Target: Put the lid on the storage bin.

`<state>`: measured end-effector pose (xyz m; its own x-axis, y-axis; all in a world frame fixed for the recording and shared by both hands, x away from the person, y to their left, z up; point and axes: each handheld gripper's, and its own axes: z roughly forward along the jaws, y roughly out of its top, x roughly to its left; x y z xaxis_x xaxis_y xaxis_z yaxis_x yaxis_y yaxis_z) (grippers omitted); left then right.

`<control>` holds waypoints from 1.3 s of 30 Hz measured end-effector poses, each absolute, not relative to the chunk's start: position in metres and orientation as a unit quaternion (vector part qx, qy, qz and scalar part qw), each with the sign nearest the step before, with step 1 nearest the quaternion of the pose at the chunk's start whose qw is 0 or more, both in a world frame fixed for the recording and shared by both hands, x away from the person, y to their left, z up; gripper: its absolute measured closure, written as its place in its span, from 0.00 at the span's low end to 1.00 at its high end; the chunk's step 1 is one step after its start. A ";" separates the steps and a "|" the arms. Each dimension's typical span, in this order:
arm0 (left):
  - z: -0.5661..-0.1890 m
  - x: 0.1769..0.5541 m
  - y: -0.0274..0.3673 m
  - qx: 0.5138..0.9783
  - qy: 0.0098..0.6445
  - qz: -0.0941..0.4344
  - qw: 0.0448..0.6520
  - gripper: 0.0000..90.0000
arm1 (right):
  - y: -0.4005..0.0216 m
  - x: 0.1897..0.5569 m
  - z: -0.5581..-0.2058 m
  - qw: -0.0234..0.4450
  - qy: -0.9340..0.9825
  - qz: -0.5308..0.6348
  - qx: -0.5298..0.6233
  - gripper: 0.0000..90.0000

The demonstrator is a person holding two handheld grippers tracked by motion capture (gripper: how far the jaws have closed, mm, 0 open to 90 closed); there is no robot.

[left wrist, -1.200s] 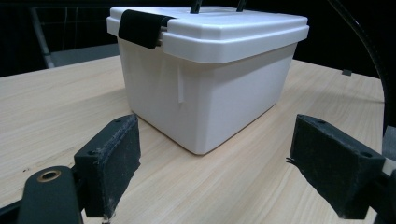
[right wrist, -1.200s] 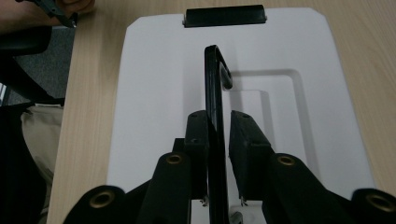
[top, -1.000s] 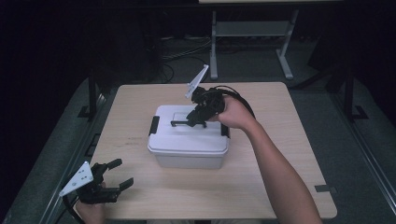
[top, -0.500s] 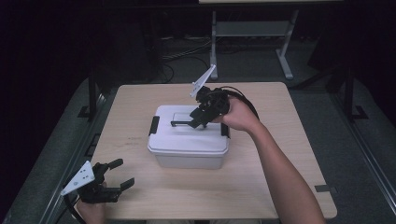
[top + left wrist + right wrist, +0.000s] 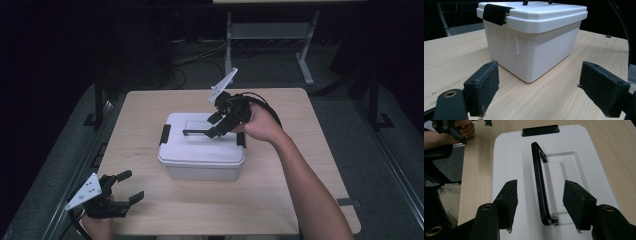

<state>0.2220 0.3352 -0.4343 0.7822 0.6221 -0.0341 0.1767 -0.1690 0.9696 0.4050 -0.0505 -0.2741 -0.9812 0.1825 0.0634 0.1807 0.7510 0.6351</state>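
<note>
Over the last second I've tilted my right gripper (image 5: 212, 125) lower over the white box (image 5: 202, 150) at mid-table, jaws spread on either side of its black lid handle (image 5: 540, 183) and gripping nothing. I'd guess lifting the handle comes next. My left gripper (image 5: 122, 187) rests released near the table's front corner.

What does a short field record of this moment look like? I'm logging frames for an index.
surface: wooden table
main object: white lidded storage box, near the table's middle
lid: on, black side latches down
handle: black carry handle raised off the lid
right tool: open, jaws either side of the handle, above the lid
left tool: open, low at the table's near left corner, apart from the box
</note>
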 end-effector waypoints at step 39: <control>-0.435 0.222 0.333 0.745 0.270 0.189 0.580 0.17 | -0.092 0.391 -0.261 0.032 0.928 0.348 0.129 0.40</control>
<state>0.2216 0.3331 -0.4348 0.7828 0.6215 -0.0315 0.1822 -0.1806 0.9665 0.3909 -0.0921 -0.2612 -0.9646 0.2621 0.0296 0.2170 0.7244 0.6544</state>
